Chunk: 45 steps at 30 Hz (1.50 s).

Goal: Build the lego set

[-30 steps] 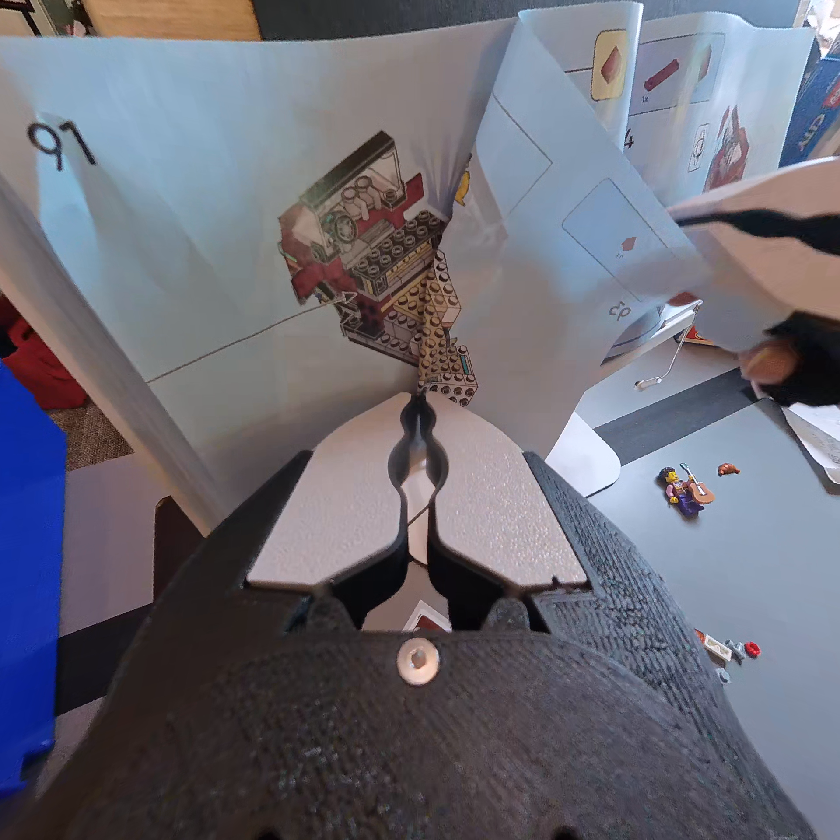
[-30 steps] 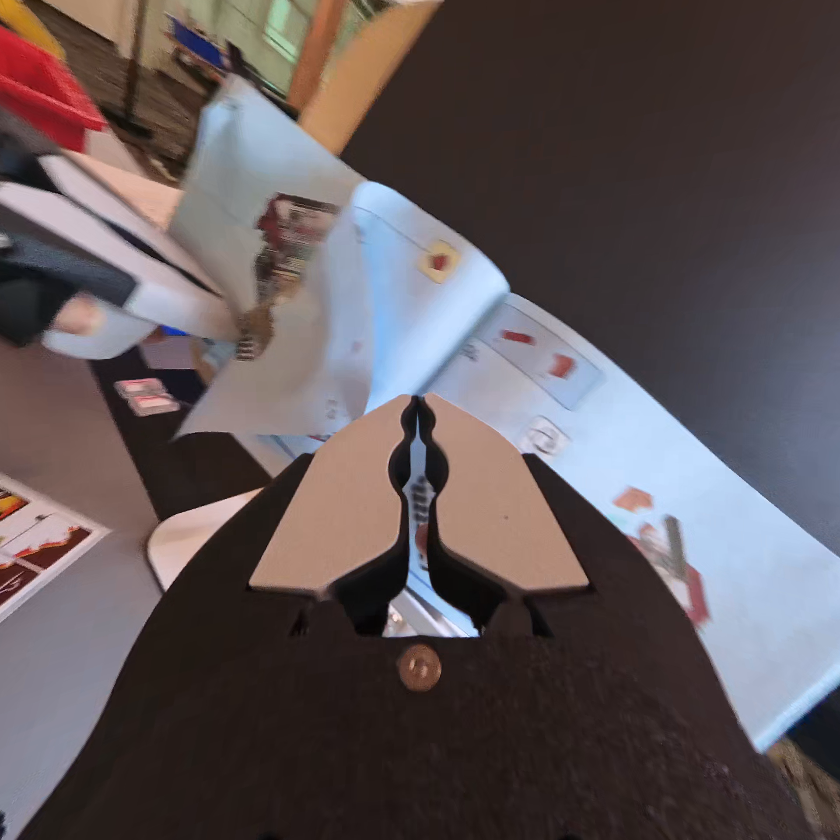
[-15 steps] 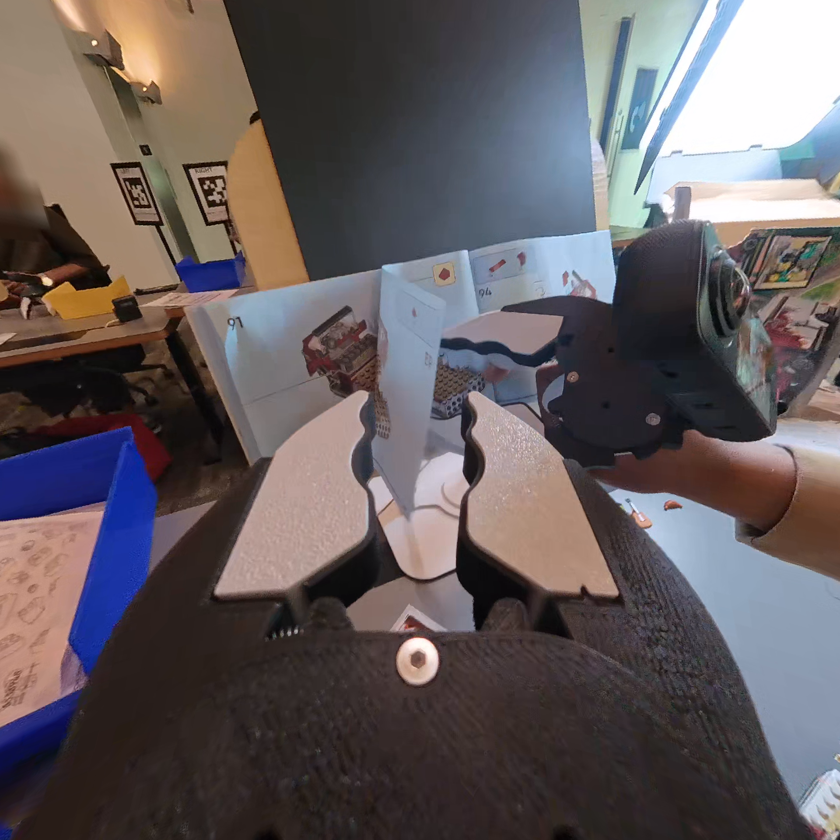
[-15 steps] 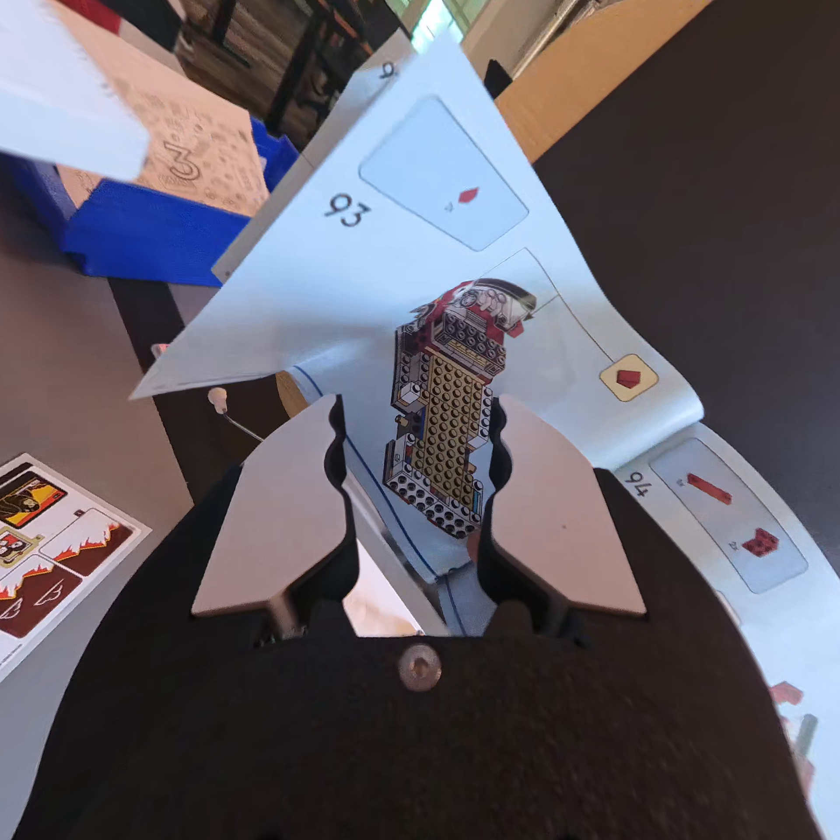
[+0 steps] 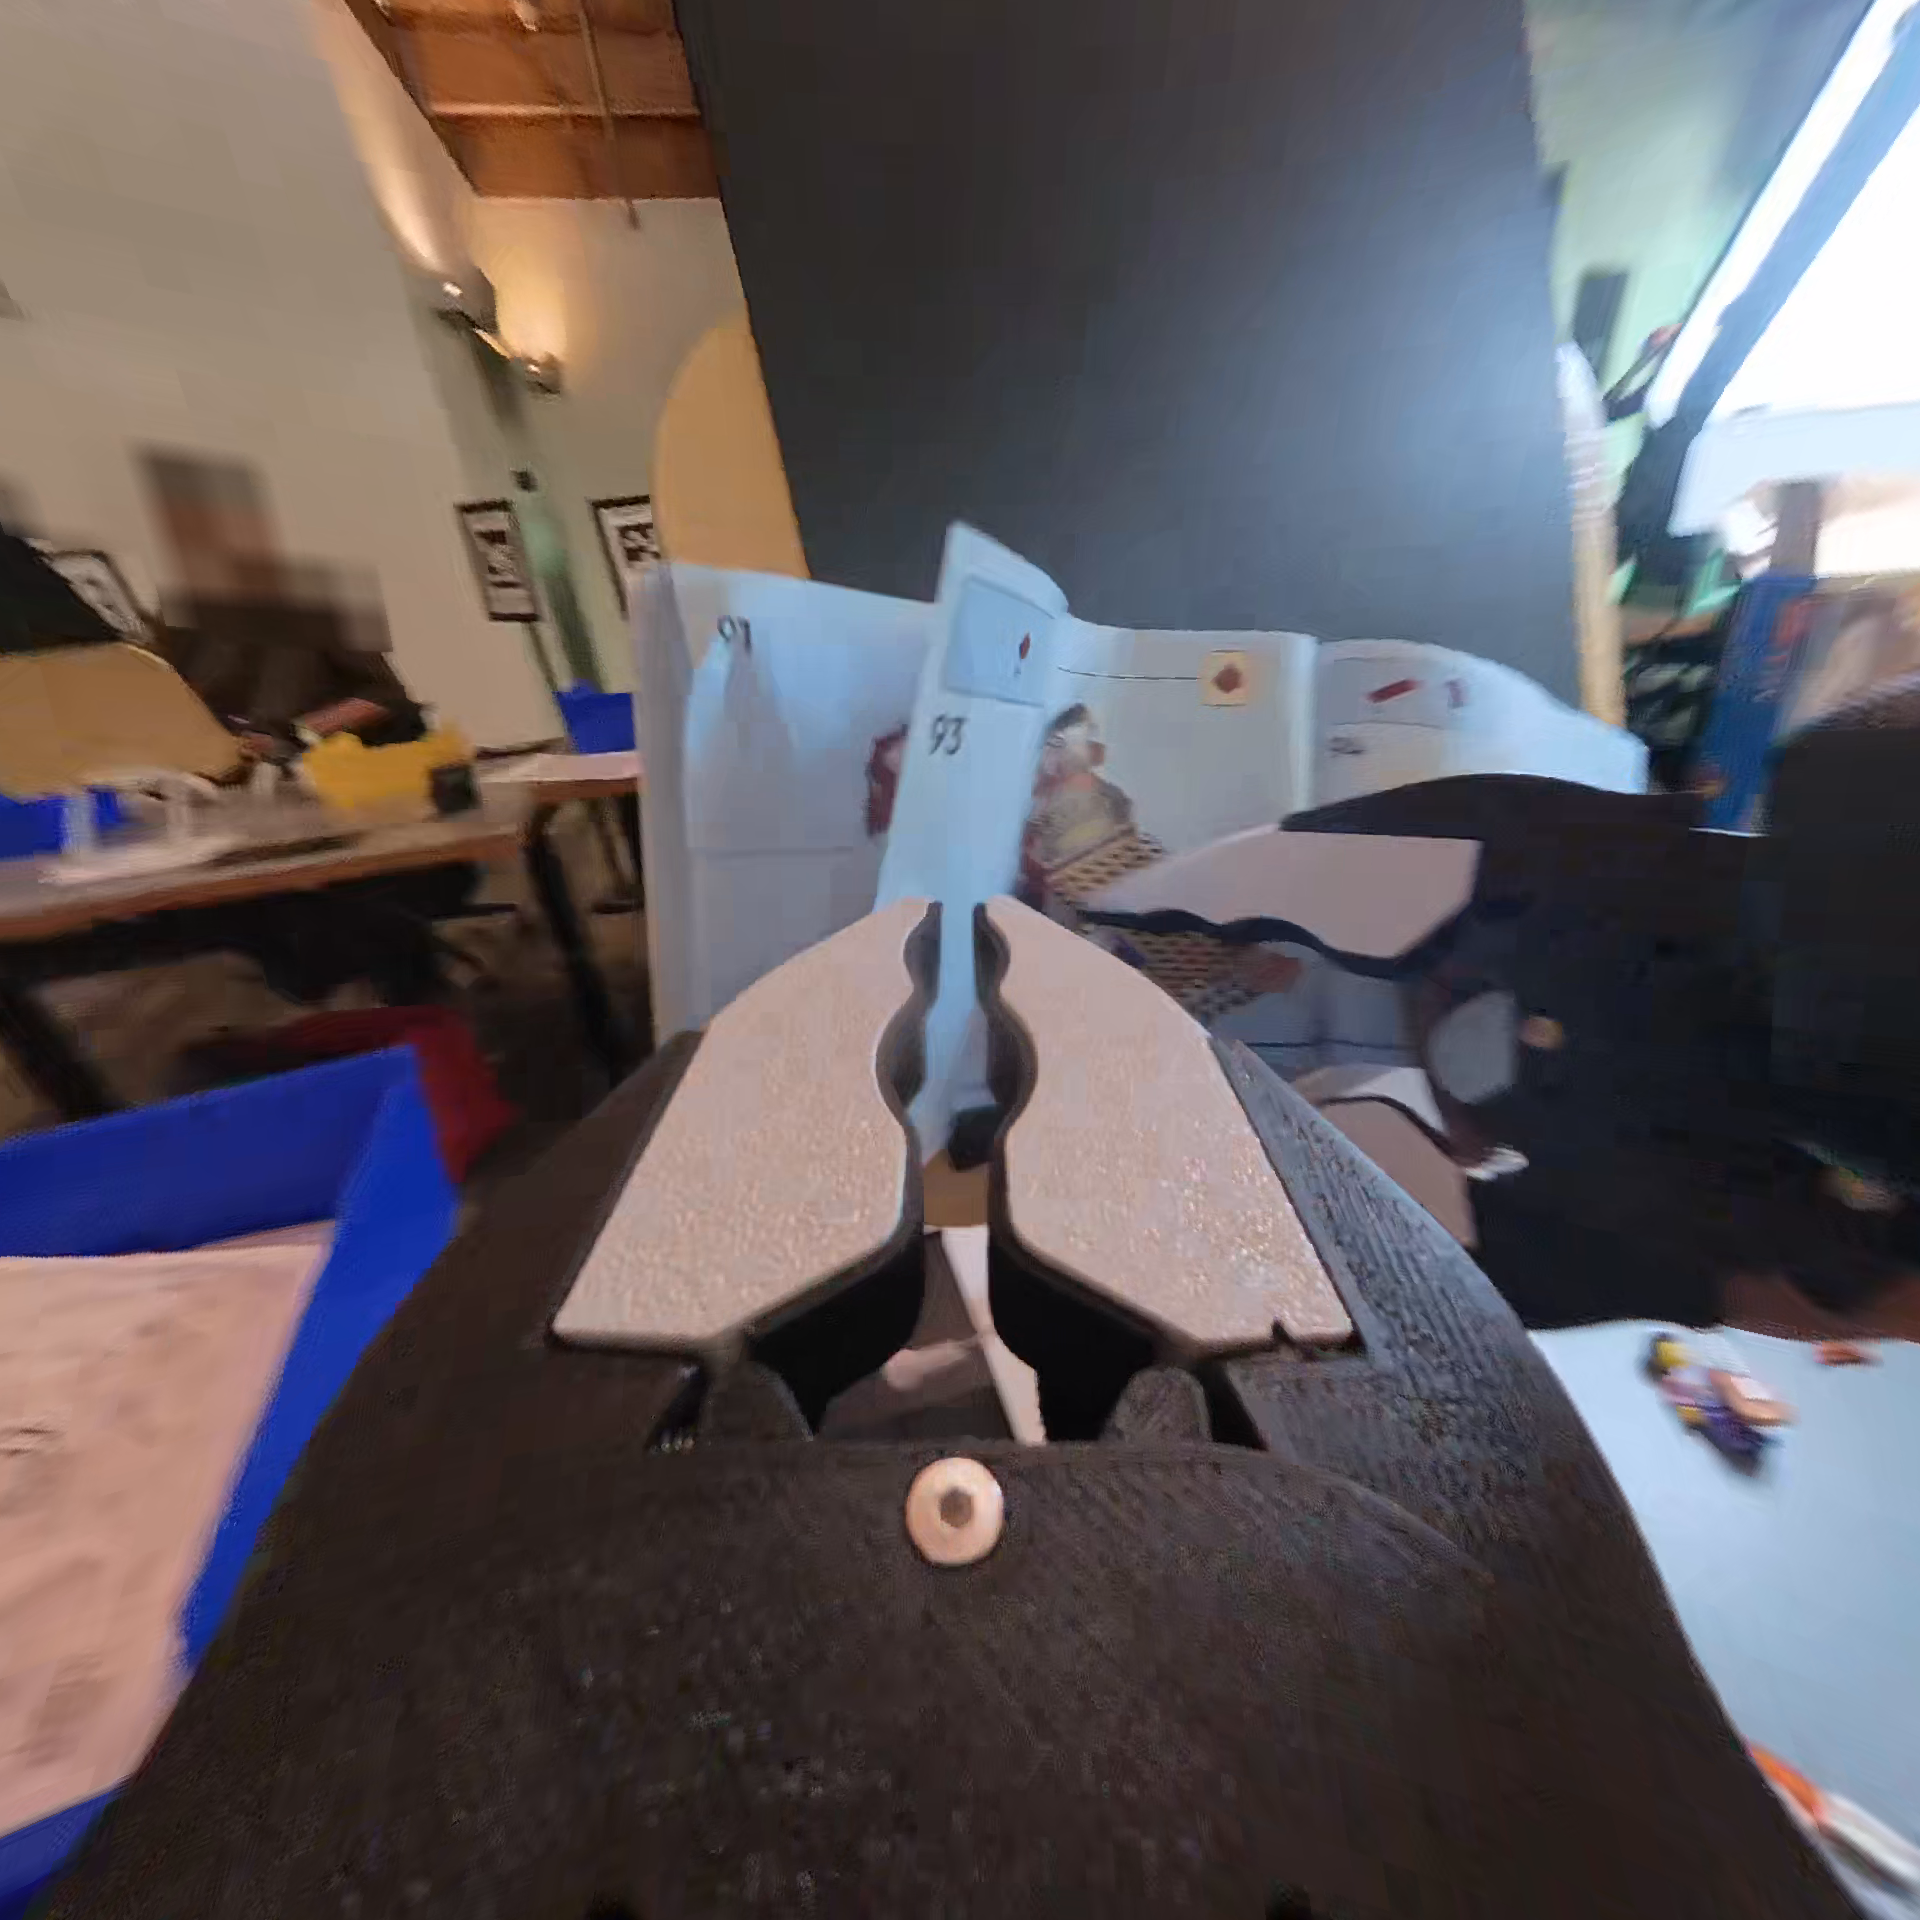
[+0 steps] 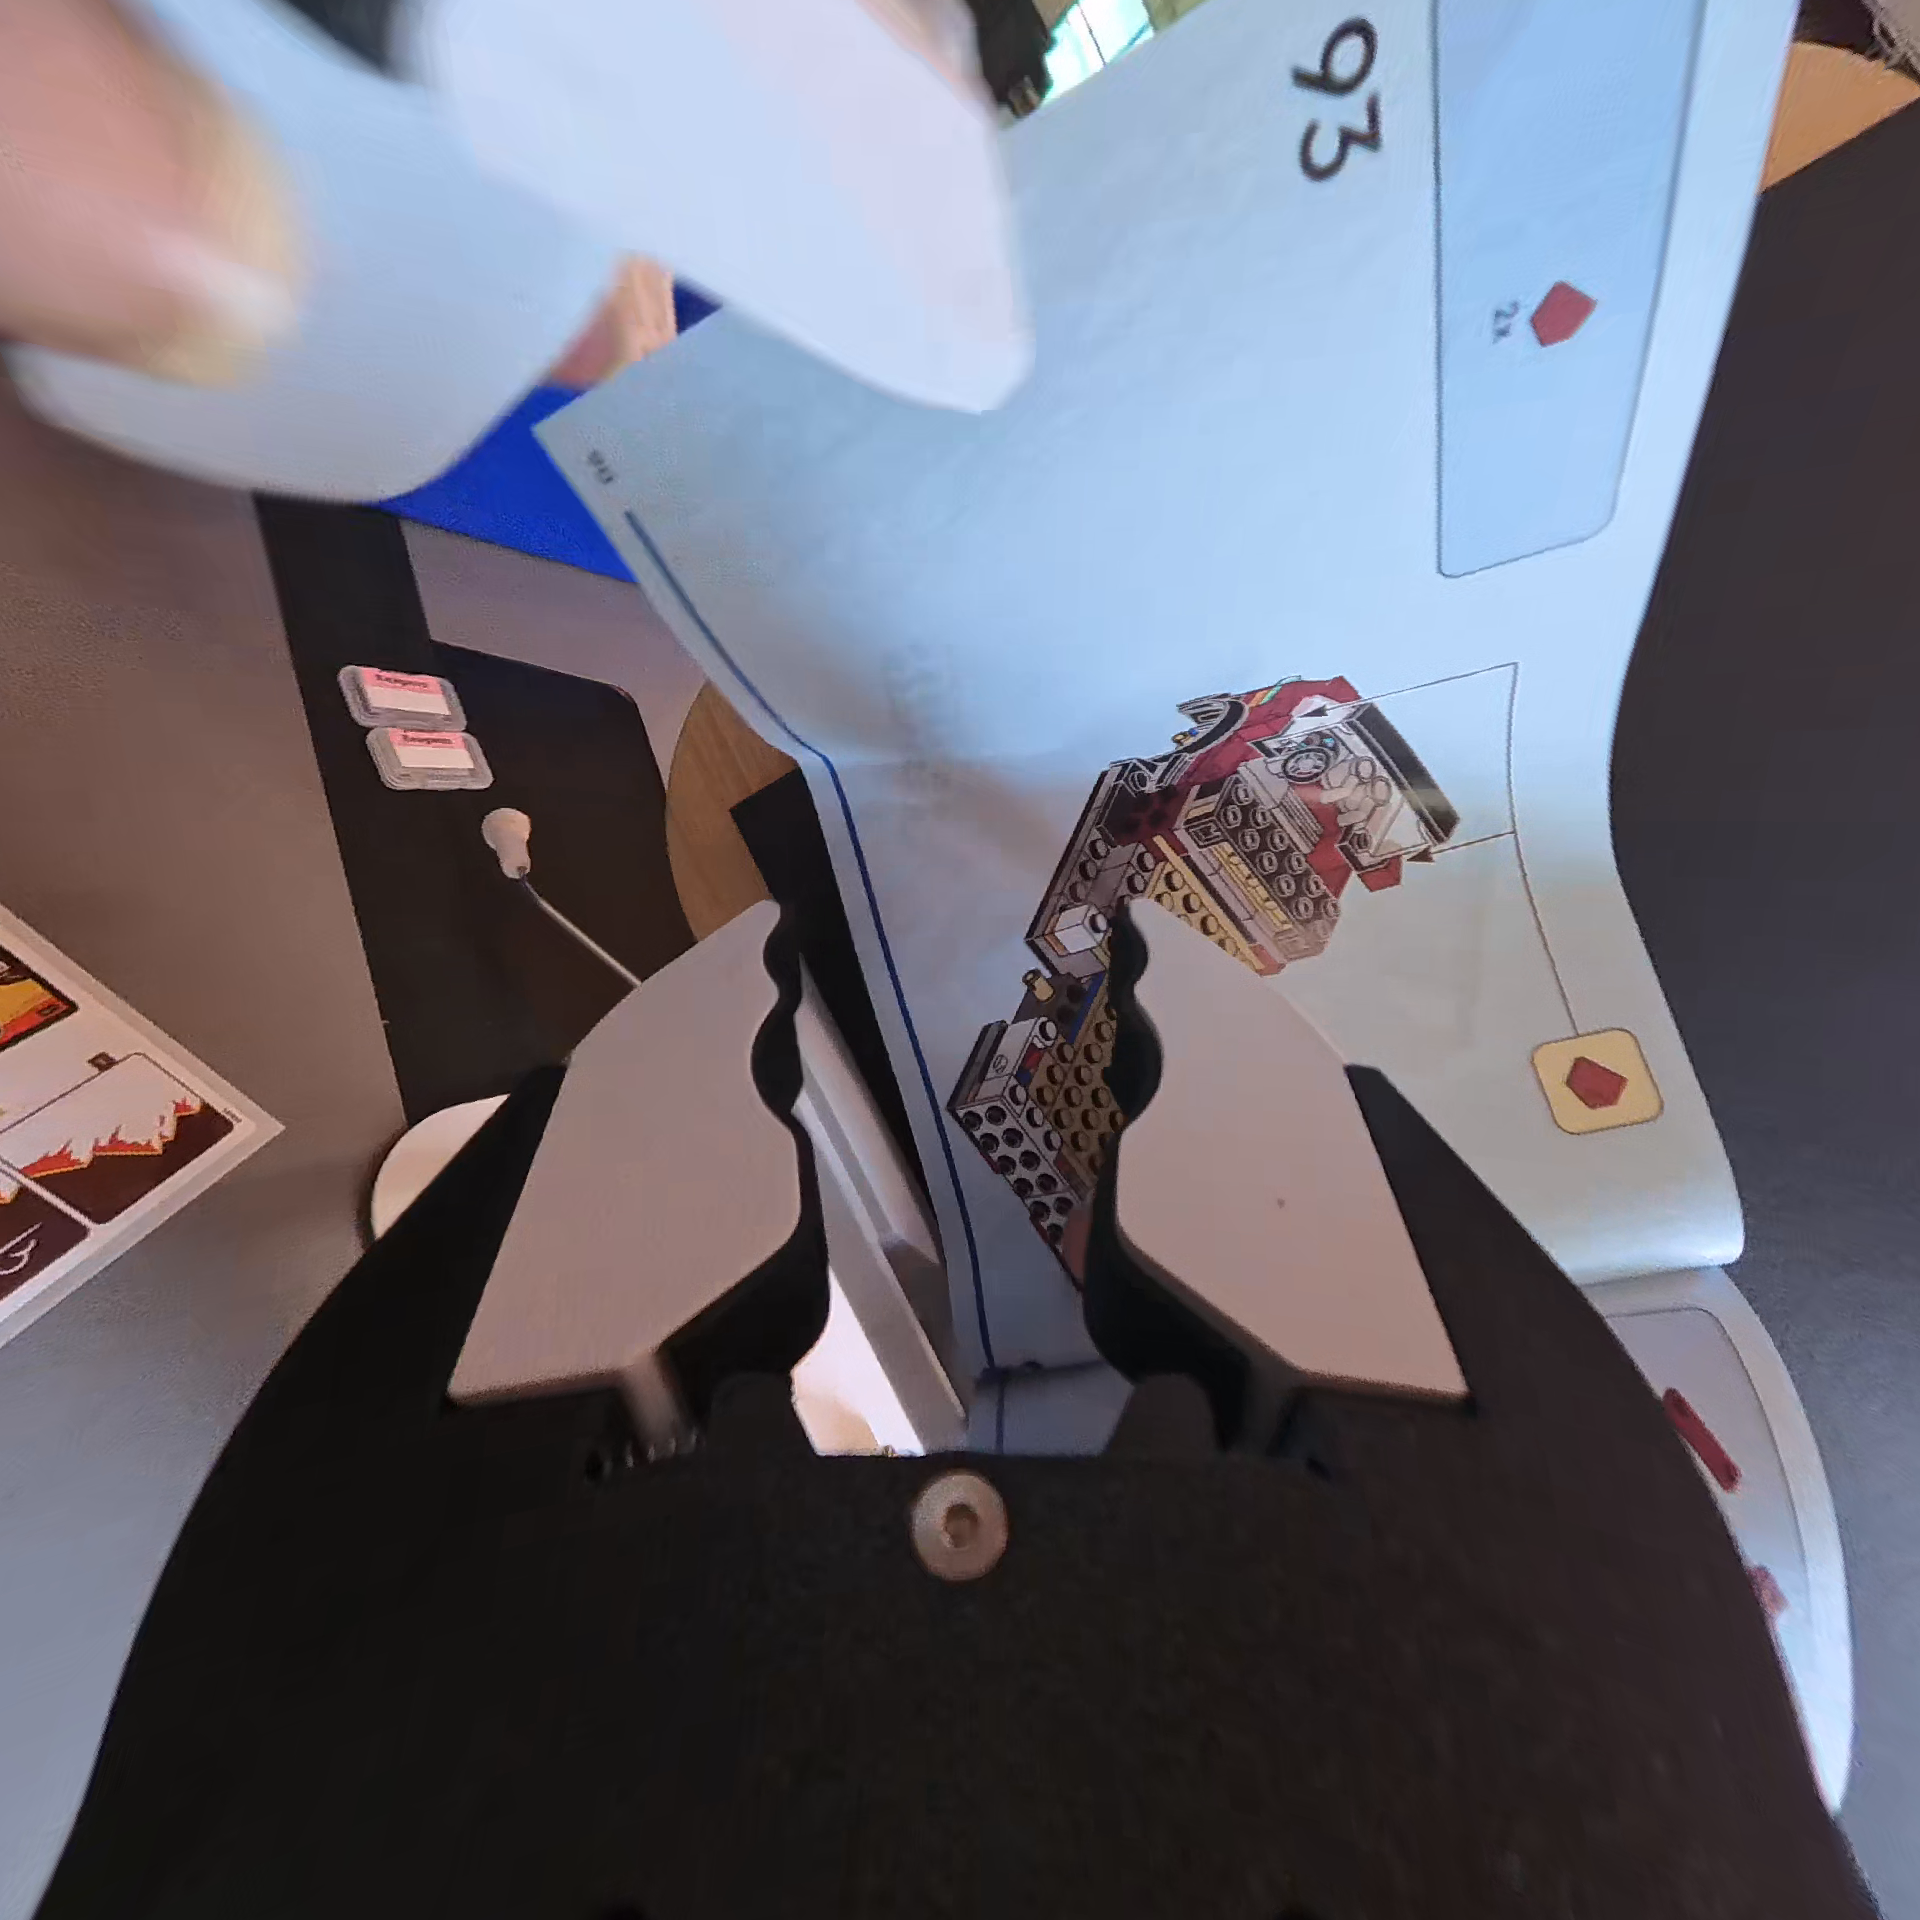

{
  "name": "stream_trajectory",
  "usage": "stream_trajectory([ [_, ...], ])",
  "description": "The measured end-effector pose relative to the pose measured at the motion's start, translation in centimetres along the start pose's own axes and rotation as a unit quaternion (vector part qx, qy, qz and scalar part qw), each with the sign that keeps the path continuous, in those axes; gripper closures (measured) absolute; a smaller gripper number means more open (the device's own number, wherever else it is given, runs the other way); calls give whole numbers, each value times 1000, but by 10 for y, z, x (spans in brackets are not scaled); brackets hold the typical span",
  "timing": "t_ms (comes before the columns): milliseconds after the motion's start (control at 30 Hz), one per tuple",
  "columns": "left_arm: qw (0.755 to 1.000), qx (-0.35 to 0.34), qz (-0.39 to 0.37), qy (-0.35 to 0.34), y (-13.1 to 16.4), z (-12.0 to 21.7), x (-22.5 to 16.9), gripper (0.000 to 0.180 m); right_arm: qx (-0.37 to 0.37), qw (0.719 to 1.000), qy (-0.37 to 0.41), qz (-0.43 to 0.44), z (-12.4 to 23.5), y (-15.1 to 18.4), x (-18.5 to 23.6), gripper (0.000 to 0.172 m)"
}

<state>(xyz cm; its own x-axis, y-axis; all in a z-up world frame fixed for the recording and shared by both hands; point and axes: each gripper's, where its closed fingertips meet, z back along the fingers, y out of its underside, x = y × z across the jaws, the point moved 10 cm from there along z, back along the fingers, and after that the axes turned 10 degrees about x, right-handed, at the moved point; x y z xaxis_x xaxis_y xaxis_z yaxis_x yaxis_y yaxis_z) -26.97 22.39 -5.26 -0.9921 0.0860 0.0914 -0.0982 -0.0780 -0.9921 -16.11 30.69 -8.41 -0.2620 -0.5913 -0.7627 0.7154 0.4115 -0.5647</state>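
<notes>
The left gripper (image 5: pixel 958 914) is nearly clenched: its two pale fingers stand with only a narrow slit between the tips. A loose page (image 5: pixel 977 790) of the open instruction booklet (image 5: pixel 1174 707) stands upright at 12 o'clock and runs down into that slit. The slit looks wider than the sheet, so the pads do not visibly pinch it, and motion blur hides any finer contact. The booklet stands fanned open against a dark panel (image 5: pixel 1143 260). At 8 o'clock lies a blue bin (image 5: pixel 208 1164), and at 4 o'clock a small toy figure (image 5: pixel 1714 1392) lies on the grey table (image 5: pixel 1766 1558).

The right gripper (image 6: pixel 951 925) is released, its fingers spread wide. In the left wrist view it reaches in from 3 o'clock, close against the booklet. In its own view the same page (image 6: pixel 1143 520) curves up from between its fingers toward 12 o'clock. The page's blue-lined edge lies in the gap without being pressed, and the right finger overlaps the printed brick model. At 10 o'clock sit two small pink-topped packets (image 6: pixel 416 727) and a white-tipped thin stalk (image 6: pixel 507 836). A sticker sheet (image 6: pixel 94 1122) lies at 9 o'clock.
</notes>
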Motion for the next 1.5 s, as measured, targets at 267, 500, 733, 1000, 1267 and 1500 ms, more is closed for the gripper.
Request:
stream_trajectory([
  [267,982,134,-96,-90,-12,-62,29,107,-1,1000,-17,16,-1,2,3,115],
  [500,987,161,11,7,-5,-67,47,109,-21,999,-35,17,11,13,6,118],
  [733,988,153,11,-25,12,-62,56,139,-16,995,-7,-101,46,73,-15,132],
  [1000,988,149,22,-21,17,-61,55,144,58,985,107,-123,70,129,-60,133],
  [1267,988,152,18,-18,22,-60,51,137,137,971,197,6,64,111,-85,124],
  [1500,987,154,34,-1,30,-60,49,135,120,967,221,-38,63,109,-83,137],
])
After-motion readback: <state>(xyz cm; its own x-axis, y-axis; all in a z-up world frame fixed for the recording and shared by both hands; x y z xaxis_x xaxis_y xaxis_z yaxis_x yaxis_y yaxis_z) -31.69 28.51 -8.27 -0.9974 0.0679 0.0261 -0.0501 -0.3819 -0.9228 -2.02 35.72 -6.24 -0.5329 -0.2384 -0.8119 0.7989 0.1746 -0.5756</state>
